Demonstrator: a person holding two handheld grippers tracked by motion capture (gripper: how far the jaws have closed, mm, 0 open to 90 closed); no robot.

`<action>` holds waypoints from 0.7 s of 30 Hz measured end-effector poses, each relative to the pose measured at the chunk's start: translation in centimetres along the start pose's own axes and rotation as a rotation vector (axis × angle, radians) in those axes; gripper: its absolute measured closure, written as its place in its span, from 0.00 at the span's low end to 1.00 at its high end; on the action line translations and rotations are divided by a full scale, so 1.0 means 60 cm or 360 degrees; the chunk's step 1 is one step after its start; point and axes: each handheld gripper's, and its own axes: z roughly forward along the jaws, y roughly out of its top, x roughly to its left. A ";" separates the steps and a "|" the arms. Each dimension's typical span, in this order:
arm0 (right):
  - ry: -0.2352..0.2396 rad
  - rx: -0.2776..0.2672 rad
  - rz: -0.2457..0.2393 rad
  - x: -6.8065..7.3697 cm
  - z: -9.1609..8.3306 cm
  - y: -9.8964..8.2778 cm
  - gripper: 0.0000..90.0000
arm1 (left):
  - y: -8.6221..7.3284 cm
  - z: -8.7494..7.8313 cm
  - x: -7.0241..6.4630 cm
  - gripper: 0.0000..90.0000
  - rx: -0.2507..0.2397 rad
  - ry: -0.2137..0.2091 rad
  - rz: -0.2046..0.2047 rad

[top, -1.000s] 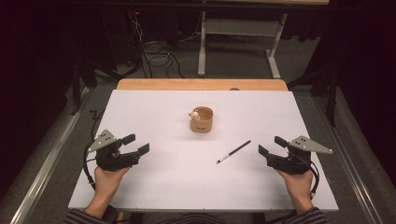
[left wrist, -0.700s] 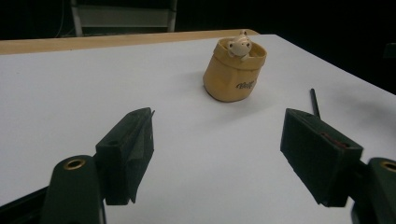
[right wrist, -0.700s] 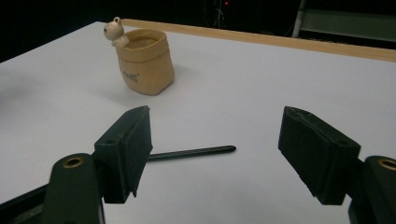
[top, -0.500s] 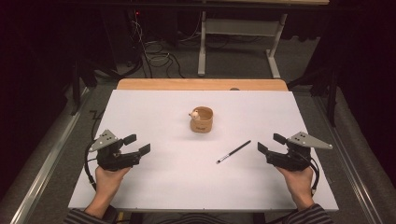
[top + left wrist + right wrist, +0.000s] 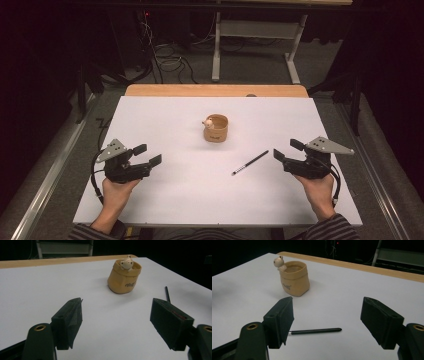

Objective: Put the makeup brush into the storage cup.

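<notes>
My right gripper point(image 5: 288, 151) has edged nearer the pen point(image 5: 250, 163); both it and my left gripper point(image 5: 147, 154) gape wide, empty. Pickup pending.

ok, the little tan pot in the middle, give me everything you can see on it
The pot is a small tan holder shaped like a soft sack with a rolled rim, matte, maybe ceramic or rubber. A pale little animal figure peeks over its rim, and dark lettering, too small to read, marks the side. It stands upright and open near the middle of the white table, looks empty, and nothing else touches it; the black pen lies apart from it.
</notes>
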 end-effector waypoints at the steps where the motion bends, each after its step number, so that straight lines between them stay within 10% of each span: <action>1: 0.0000 0.0005 -0.0003 0.000 0.001 0.001 0.31 | 0.000 0.000 0.000 0.29 -0.0001 -0.0001 0.0000; 21: 0.0062 0.0079 -0.0102 0.012 0.031 0.032 0.32 | 0.000 0.003 -0.002 0.29 0.0009 -0.0012 0.0007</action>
